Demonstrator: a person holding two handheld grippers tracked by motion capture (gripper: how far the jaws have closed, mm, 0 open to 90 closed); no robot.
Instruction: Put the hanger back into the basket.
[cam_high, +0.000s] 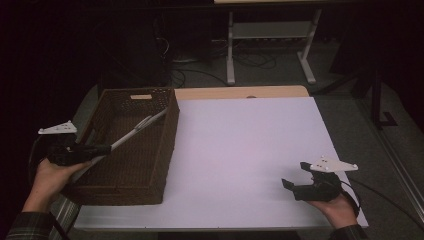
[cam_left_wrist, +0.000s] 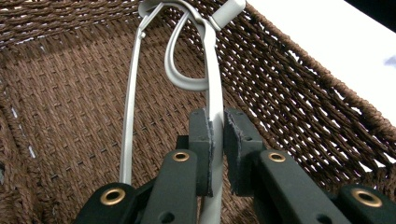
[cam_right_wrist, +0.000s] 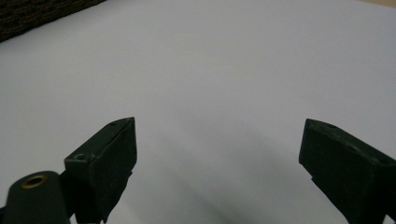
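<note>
A long grey pair of tongs slants over a brown wicker basket at the table's left side. My left gripper is shut on one arm of the tongs, whose looped far end reaches the basket's right rim. In the left gripper view the basket's woven wall lies right behind the tongs, and the other arm hangs free to the left. My right gripper rests low at the table's front right, held in a hand. It is open, jaws wide apart over the white table, with nothing between them.
The white tabletop stretches between basket and right gripper. A wooden strip borders its far edge. Beyond it, a white desk frame and cables stand on the dark floor. A corner of the basket shows far off in the right gripper view.
</note>
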